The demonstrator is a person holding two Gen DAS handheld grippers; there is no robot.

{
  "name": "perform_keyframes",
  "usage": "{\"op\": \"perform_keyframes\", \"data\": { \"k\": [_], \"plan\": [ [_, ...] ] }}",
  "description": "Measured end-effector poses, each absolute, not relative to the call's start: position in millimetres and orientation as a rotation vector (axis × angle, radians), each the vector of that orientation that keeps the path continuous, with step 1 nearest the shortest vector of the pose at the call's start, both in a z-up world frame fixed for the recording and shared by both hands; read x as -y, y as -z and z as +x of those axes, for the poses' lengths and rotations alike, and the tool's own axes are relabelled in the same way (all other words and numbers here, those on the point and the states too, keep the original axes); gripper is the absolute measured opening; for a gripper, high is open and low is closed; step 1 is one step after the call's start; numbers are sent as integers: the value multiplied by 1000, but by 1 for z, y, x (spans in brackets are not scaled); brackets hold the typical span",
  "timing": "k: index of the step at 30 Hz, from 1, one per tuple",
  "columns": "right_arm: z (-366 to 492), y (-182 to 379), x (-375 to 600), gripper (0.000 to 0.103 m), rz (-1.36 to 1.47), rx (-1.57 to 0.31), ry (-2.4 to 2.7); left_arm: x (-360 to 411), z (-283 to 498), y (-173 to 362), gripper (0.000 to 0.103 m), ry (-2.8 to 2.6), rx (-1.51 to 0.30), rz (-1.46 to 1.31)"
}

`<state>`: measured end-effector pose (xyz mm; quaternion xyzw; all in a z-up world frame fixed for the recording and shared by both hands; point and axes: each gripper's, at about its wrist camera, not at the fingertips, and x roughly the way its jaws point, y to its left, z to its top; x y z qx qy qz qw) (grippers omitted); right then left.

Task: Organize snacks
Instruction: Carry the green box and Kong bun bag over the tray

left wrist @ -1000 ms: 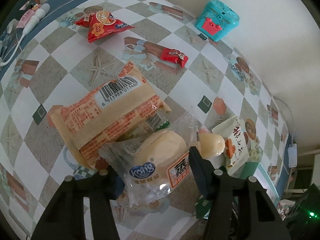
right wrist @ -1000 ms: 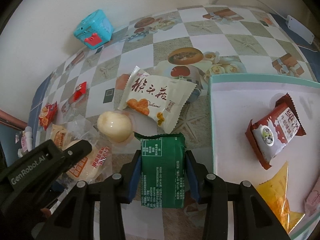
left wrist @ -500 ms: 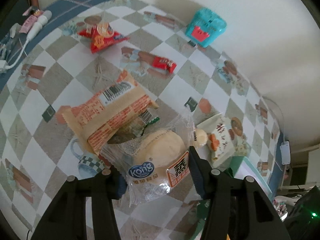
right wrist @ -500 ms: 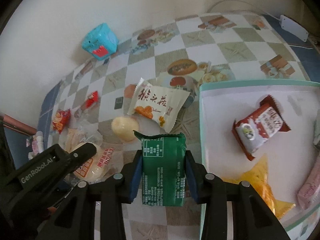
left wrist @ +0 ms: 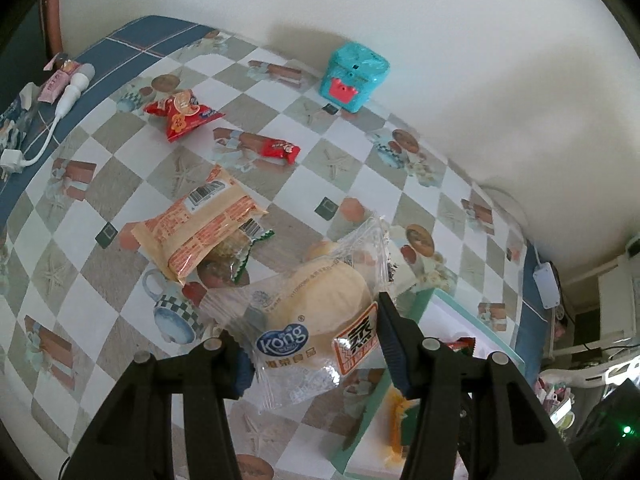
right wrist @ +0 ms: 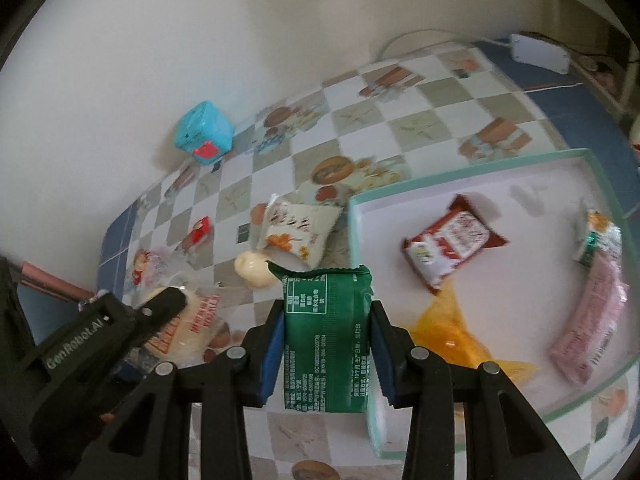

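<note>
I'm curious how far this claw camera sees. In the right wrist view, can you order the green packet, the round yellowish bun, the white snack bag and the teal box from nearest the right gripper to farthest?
1. Green packet: clamped in the right gripper.
2. Round yellowish bun: just beyond, slightly left.
3. White snack bag: behind the bun.
4. Teal box: far left, by the wall.

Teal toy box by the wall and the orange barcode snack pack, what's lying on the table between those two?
In the left wrist view, a small red candy bar wrapper lies on the checkered tablecloth between the teal toy box and the orange snack pack.
</note>
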<state>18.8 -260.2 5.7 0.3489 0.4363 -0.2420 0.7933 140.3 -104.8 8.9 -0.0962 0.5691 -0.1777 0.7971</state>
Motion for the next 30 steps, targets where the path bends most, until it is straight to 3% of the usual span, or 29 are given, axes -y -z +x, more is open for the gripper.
{"op": "perform_keyframes", "data": {
  "k": [10, 30],
  "plan": [
    [-31, 1, 321, 42, 842, -916, 711, 122, 128, -19, 55, 442, -1203, -205],
    [-104, 14, 392, 42, 974, -872, 936, 250, 42, 0, 55, 783, -1272, -25]
  ]
}}
